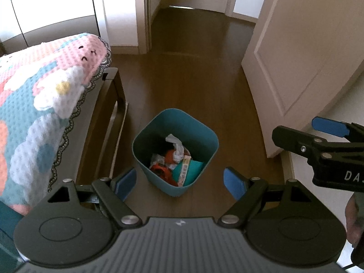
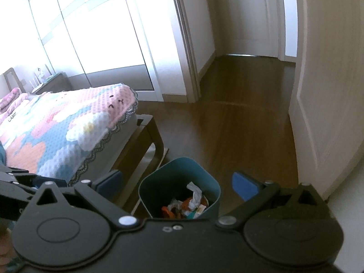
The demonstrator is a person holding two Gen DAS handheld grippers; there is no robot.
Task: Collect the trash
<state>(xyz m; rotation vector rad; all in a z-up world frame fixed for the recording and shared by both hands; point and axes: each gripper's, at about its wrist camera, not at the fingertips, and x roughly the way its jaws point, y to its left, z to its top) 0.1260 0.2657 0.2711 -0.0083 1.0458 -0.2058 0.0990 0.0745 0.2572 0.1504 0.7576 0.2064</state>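
A teal trash bin [image 1: 145, 141] stands on the wooden floor by the foot of the bed; it also shows in the right wrist view [image 2: 157, 175]. It holds trash [image 1: 175, 161]: crumpled white tissue, orange and red wrappers, a teal packet. My left gripper [image 1: 179, 182] is open and empty, held above the bin's near side. My right gripper [image 2: 177, 184] is open and empty, also above the bin. The right gripper shows at the right edge of the left wrist view [image 1: 311, 134].
A bed with a pink and blue crocheted blanket [image 1: 41, 104] and a dark wooden footboard [image 1: 107, 118] stands at left. A white open door [image 1: 295, 56] stands at right. A hallway [image 1: 195, 27] lies beyond. Wardrobe doors [image 2: 91, 27] stand behind the bed.
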